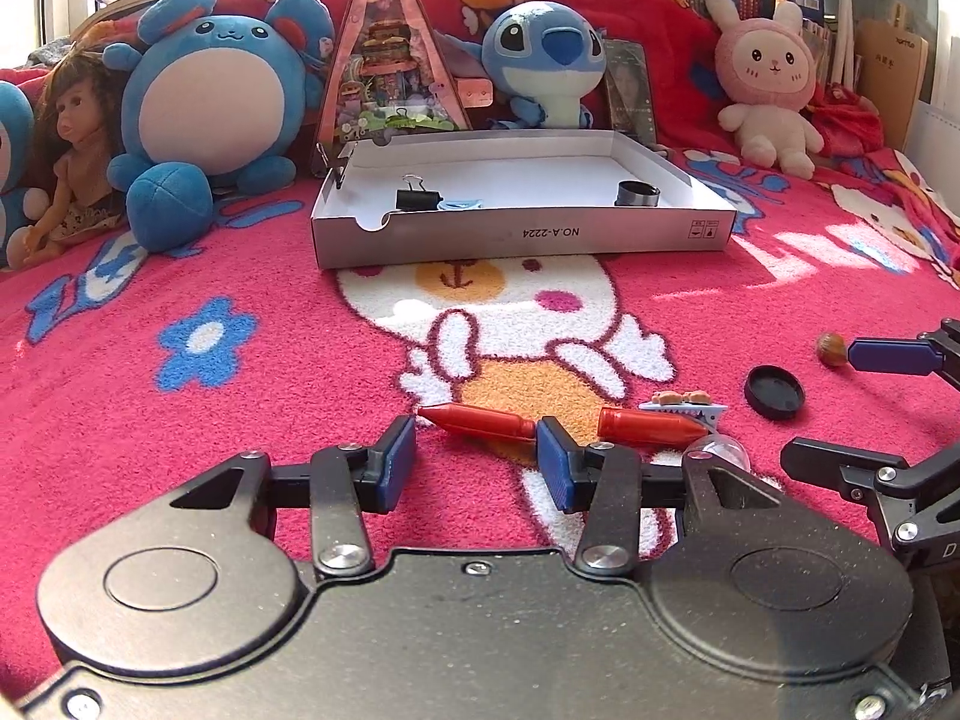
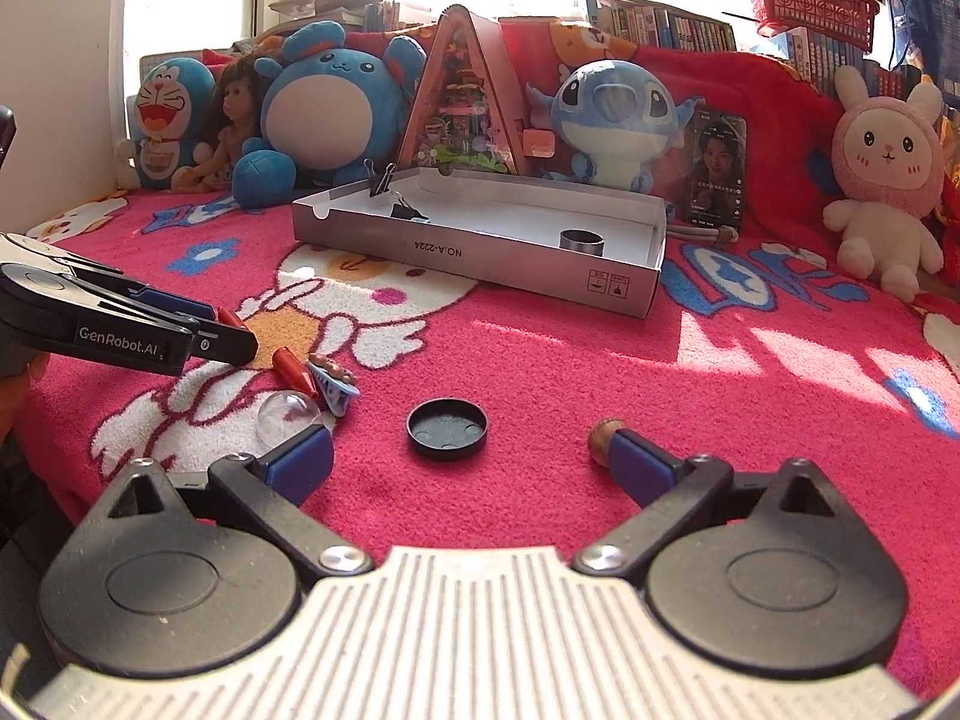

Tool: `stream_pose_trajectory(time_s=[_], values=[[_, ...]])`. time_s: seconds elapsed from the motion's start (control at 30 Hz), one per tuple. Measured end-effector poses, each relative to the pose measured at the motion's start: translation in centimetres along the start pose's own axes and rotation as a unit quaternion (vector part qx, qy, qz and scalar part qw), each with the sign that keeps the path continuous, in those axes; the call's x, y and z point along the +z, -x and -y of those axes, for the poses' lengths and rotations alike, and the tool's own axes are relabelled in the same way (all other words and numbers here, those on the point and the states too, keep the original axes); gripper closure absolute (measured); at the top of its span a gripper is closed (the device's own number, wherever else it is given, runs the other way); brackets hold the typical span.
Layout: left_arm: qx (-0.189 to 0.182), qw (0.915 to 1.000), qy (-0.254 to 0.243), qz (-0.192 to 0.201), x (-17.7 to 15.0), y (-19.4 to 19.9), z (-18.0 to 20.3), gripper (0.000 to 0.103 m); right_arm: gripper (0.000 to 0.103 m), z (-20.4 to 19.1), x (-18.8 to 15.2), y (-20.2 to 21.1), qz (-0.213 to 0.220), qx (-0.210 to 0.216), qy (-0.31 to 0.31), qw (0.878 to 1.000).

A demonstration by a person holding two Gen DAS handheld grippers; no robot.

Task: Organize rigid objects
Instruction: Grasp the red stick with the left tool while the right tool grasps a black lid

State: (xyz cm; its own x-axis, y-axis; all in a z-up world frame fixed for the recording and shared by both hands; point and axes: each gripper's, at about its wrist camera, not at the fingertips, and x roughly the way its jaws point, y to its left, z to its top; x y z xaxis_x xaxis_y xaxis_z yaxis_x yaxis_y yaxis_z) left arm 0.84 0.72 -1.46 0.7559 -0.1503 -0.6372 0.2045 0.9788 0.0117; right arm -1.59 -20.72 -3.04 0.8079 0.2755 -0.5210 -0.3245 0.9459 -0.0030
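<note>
My left gripper [image 1: 475, 461] is open just above the red blanket, its fingertips on either side of the near end of a red crayon-shaped piece [image 1: 477, 420]. A second red piece [image 1: 651, 425] lies to the right, with a small decorated hair clip [image 1: 684, 403] behind it and a clear dome [image 1: 720, 450] beside it. My right gripper [image 2: 474, 461] is open wide, low over the blanket, with a black round lid [image 2: 447, 427] ahead between its fingers and a small brown wooden knob [image 2: 603, 435] touching its right fingertip. The grey cardboard tray [image 1: 522, 234] holds a black binder clip [image 1: 417, 197], a blue item and a metal ring [image 1: 637, 193].
Plush toys, a doll [image 1: 72, 150] and a triangular miniature house [image 1: 393, 60] line the back behind the tray. A phone [image 2: 717, 165] leans by the tray's right end. A pink rabbit plush [image 2: 885, 180] sits at the far right. Another binder clip [image 2: 383, 179] grips the tray's corner.
</note>
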Motion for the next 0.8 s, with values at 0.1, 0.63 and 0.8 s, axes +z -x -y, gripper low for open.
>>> stream_pose_trajectory(time_s=[0.1, 0.63, 0.8], values=[[0.0, 1.0, 0.001, 0.001, 0.0, 0.1, -0.1, 0.061, 0.01, -0.1, -0.1, -0.1, -0.005, 0.002, 0.0, 1.0], [0.039, 0.9978, -0.046, 0.028, 0.0, -0.2, 0.6, 0.06, 0.024, -0.8, -0.1, -0.8, 0.002, -0.02, 0.003, 1.0], [0.04, 0.998, -0.041, 0.027, -0.1, -0.8, 0.4, 0.06, 0.029, -0.7, -0.1, -1.0, 0.005, -0.032, -0.008, 0.999]])
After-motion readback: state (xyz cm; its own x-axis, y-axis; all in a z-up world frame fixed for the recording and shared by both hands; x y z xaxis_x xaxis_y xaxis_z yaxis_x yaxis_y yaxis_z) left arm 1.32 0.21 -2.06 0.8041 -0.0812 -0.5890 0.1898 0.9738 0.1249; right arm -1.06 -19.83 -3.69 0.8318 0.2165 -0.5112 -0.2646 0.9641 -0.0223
